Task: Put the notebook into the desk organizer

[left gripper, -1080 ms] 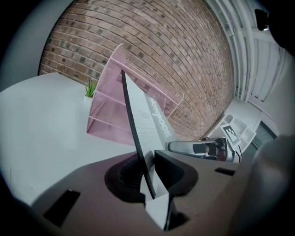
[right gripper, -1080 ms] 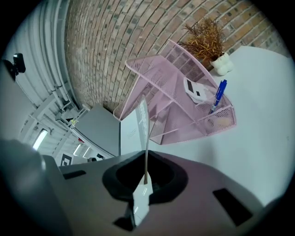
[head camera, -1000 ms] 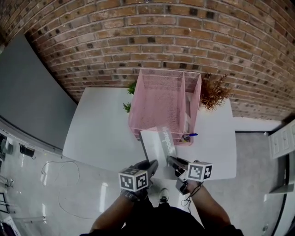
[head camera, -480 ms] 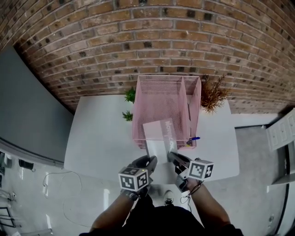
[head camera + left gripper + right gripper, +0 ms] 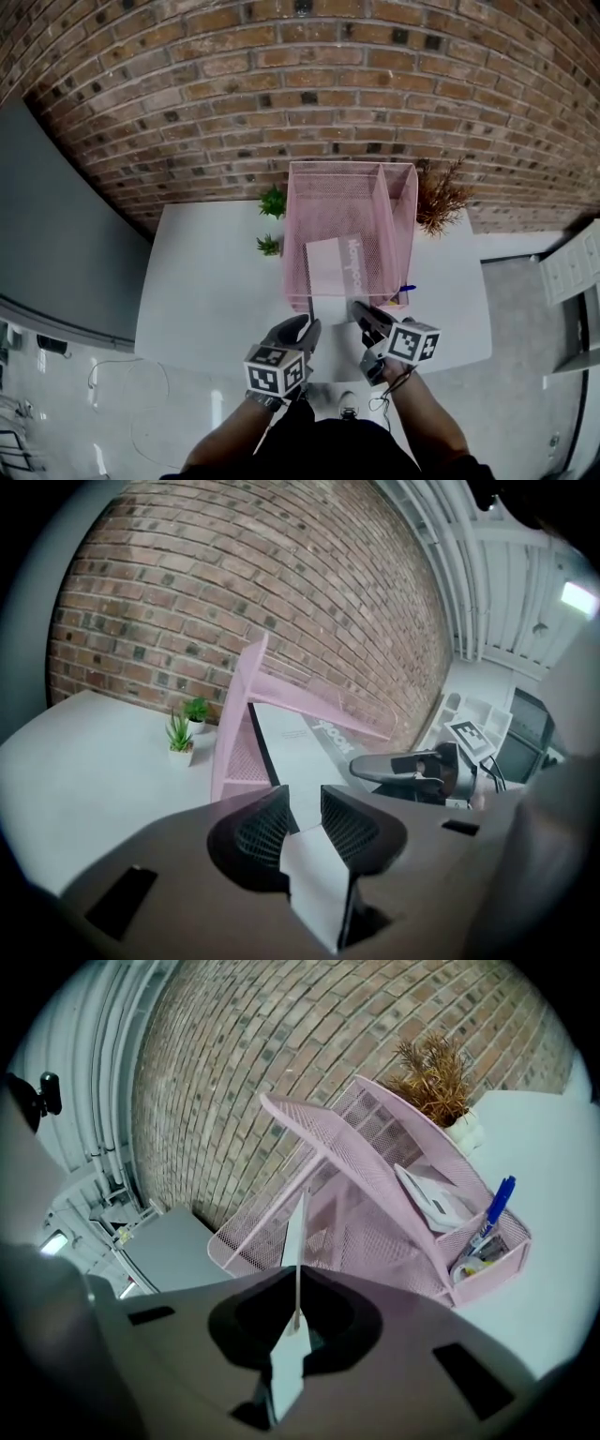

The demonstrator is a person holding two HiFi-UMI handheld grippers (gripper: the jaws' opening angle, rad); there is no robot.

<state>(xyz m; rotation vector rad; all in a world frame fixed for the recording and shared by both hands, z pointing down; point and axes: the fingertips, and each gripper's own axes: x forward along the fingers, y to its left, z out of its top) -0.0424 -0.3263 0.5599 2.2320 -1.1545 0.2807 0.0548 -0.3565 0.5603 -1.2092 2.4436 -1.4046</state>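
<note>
Notebook (image 5: 330, 265): white cover with a dark edge along one side. It is held at a slant. Its far end is inside the large compartment of the pink mesh desk organizer (image 5: 352, 166). Its near end projects out toward the two hand-held grippers.

Right gripper (image 5: 364, 315): clenched on the near edge of the notebook. In the right gripper view the notebook appears edge-on, as a thin white sheet pinched between the closed jaws. From there it runs straight ahead of the gripper into the organizer.

Left gripper (image 5: 300, 328): released. Its jaws have just been opening and now stand apart. The near corner of the notebook lies in the gap between them, and the pads do not press on it. This gripper sits just left of the right gripper, at the same near edge.

Ahead and to the right of the right gripper:
- narrow side compartment, holding a white paper item (image 5: 433, 1199);
- small front pocket, holding a blue pen (image 5: 405, 289);
- dried brown plant (image 5: 439, 197), standing beyond the organizer's right wall.

Ahead and to the left of the left gripper, two small green plants (image 5: 272, 202) stand on the white table (image 5: 206, 272), near the organizer's left wall.
</note>
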